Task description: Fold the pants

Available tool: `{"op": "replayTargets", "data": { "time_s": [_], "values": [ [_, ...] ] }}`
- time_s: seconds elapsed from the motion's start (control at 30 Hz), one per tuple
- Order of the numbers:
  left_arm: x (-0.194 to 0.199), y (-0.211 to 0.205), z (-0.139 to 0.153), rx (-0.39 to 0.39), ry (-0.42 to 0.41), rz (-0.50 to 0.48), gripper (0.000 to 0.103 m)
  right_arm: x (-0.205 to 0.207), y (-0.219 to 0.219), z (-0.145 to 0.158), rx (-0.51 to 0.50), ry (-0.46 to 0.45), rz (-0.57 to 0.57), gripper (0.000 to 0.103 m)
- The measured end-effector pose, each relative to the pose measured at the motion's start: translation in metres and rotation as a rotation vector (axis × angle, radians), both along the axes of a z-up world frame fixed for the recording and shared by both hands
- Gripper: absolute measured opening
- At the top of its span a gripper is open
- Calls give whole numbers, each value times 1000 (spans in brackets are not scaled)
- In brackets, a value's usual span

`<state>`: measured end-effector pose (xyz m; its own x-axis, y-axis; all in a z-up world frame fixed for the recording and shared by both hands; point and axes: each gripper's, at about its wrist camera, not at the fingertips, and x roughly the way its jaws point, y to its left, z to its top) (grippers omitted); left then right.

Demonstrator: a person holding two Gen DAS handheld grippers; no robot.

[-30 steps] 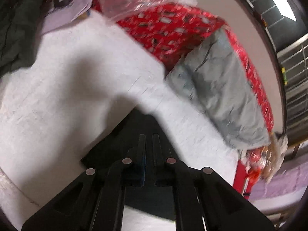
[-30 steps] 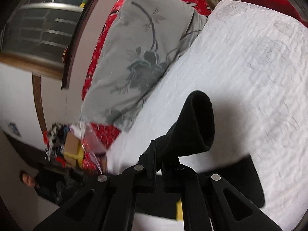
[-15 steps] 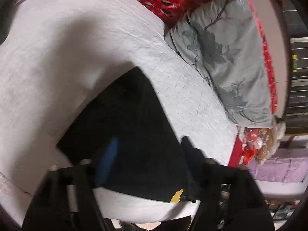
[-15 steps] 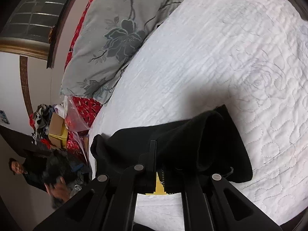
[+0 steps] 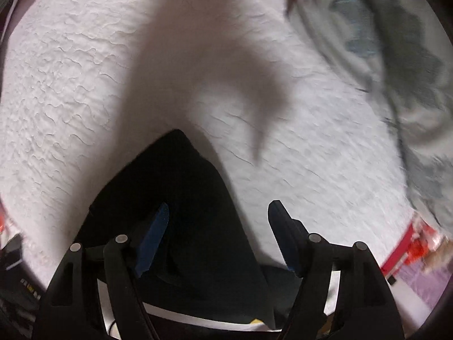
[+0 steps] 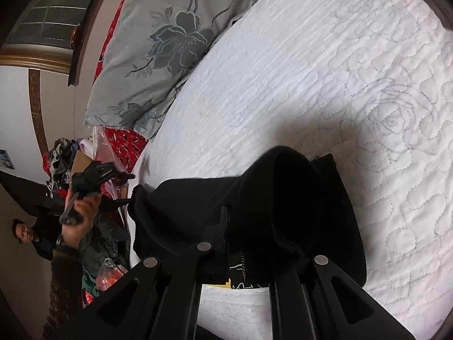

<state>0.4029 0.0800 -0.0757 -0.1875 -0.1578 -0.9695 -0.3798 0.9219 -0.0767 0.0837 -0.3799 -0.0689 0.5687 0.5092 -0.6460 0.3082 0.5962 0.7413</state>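
The black pants [image 5: 181, 226] lie folded on the white quilted bed [image 5: 85, 85]. My left gripper [image 5: 218, 215] is open and empty, held just above the pants' near edge. In the right wrist view the pants [image 6: 198, 206] lie in a dark pile, and one fold bulges up over my right gripper [image 6: 249, 215]. The right gripper's jaws have parted, with the cloth draped over and between them; the right fingertip is hidden by the fold. The left gripper also shows in the right wrist view [image 6: 113, 172], in a hand off the bed's left edge.
A grey floral pillow [image 6: 170, 42] lies along the bed's far side, also blurred in the left wrist view [image 5: 410, 70]. Red patterned bedding [image 6: 124, 141] and a clutter pile [image 6: 62, 158] sit beyond the bed's left edge. A person [image 6: 25, 235] sits there.
My left gripper opened, let go of the pants and drew back. My right gripper carried its fold over onto the pile, and its jaws spread apart.
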Motion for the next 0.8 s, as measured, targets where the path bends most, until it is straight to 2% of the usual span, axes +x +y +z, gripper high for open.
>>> {"op": "replayTargets", "data": {
  "time_s": [0.1,0.13,0.2,0.3,0.37,0.43,0.47,0.7,0.8],
  "values": [
    [4,-5,-15,85,69,-2,71,3,-1,-4,20,-1,5,8],
    [4,-6,-18,115,78,0,64,4,-2,-5,26,-2,6,8],
    [1,-7,-21,159,91,-5,38,6,-2,-6,35,-3,7,8],
    [-6,-5,-19,164,63,-5,22,5,-3,-4,40,-10,9,8],
    [-17,6,-9,122,19,28,7,4,-2,-2,31,-13,16,8],
    [-31,15,2,67,-22,46,3,3,0,1,17,-18,26,8],
    [-40,19,9,28,-80,55,3,2,1,2,9,-21,27,7],
    [-96,65,63,-79,-250,107,2,4,4,17,-31,-42,8,5],
    [-122,79,82,-112,-317,67,2,1,5,39,-52,-88,5,5]
  ]
}}
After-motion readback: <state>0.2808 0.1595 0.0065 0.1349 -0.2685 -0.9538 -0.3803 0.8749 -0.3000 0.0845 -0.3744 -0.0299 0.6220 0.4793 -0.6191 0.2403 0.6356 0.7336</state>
